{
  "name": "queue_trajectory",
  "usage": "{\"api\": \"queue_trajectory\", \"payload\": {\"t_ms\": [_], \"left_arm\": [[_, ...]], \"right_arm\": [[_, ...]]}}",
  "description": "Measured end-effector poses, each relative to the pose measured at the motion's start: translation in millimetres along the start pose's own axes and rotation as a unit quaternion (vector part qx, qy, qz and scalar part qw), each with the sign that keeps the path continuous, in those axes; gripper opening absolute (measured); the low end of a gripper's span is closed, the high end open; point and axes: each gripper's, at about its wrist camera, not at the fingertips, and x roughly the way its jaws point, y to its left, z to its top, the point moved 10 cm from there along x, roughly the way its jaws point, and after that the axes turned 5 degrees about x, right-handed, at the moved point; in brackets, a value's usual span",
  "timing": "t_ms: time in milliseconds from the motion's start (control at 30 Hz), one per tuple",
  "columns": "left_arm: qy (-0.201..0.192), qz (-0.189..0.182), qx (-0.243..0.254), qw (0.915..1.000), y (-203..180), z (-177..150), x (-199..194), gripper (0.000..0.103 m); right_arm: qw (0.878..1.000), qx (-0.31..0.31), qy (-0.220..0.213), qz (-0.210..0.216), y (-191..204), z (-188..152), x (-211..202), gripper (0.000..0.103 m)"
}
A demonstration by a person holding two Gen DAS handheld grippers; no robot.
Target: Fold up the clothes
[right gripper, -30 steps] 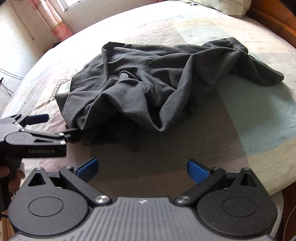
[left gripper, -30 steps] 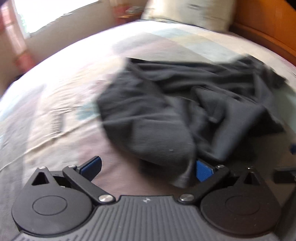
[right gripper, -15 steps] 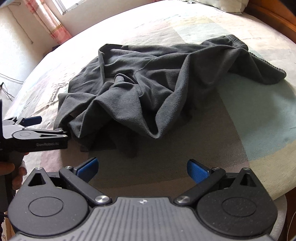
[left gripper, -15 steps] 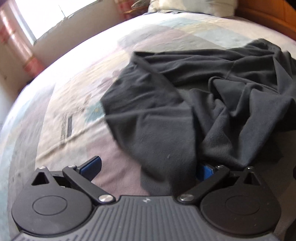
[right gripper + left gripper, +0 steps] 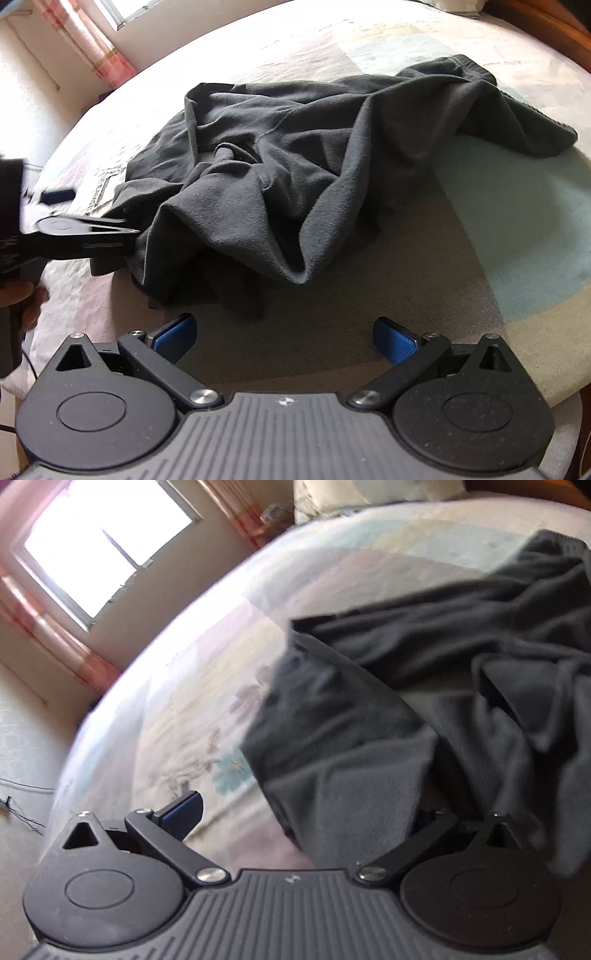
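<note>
Left gripper (image 5: 306, 812): jaws spread wide, garment (image 5: 424, 709) edge draped between them, covering the right finger; not clamped. In the right view it sits at the cloth's left edge (image 5: 88, 230). Right gripper (image 5: 284, 334): jaws wide apart, holding nothing, near the cloth's front hem. Garment (image 5: 314, 166): dark, crumpled, mid-bed (image 5: 498, 258). Pillow (image 5: 369, 494) at the far end.

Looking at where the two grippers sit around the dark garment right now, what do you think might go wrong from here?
1. The left gripper has its jaws wide apart with a bunched fold of the dark garment between them; closing may pinch several layers.
2. The garment is heavily crumpled, so pulling one edge may drag the heap across the bed.
3. The right gripper hangs open, clear of the cloth, so nothing anchors it.
</note>
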Motion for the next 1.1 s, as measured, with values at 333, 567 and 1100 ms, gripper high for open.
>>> {"api": "queue_trajectory", "payload": {"t_ms": [333, 567, 1100], "left_arm": [[0.019, 0.028, -0.081, 0.9962, 76, -27, 24, 0.102], [0.042, 0.04, -0.099, 0.9934, 114, -52, 52, 0.102], [0.061, -0.039, -0.121, 0.99, 161, -79, 95, 0.1]], "right_arm": [[1.0, 0.003, -0.001, -0.014, -6, 4, 8, 0.103], [1.0, -0.007, 0.002, -0.016, 0, 5, 10, 0.103], [1.0, -0.019, 0.004, -0.024, 21, 19, 19, 0.103]]}}
